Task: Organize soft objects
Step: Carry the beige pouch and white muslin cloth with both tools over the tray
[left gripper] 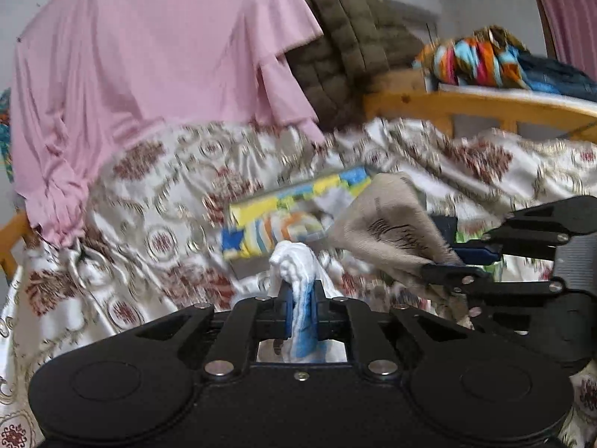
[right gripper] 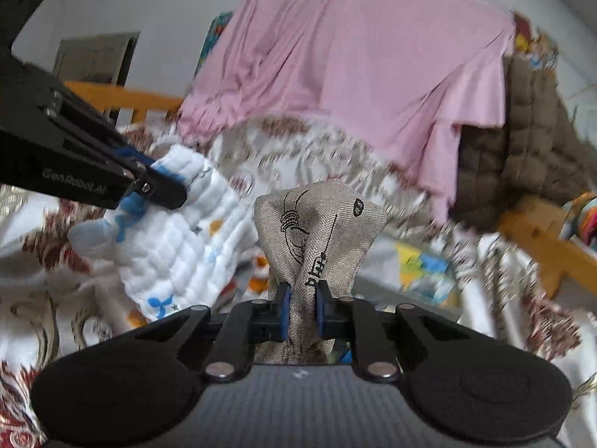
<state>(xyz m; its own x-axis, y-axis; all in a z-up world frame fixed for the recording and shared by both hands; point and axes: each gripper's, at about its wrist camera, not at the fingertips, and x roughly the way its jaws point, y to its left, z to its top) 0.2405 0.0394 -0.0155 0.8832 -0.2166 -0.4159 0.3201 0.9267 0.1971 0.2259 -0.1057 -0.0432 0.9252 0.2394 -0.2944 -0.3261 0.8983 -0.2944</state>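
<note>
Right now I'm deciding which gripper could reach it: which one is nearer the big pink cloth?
Left, as a judgement. The left gripper, shut on the white cloth, sits below the pink cloth; the right gripper, holding the beige cloth, is farther right.

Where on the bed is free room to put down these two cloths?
Free: the patterned bedspread below the pink garment, left of the colourful box. Crowded: around that box, where the left tool grips the white cloth and the right tool the beige cloth.

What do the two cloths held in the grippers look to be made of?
White cloth in left gripper: likely soft cotton gauze, matte; puckered, quilted-looking surface. Beige cloth in right gripper: seemingly coarse linen-like weave, matte; visible threads.
</note>
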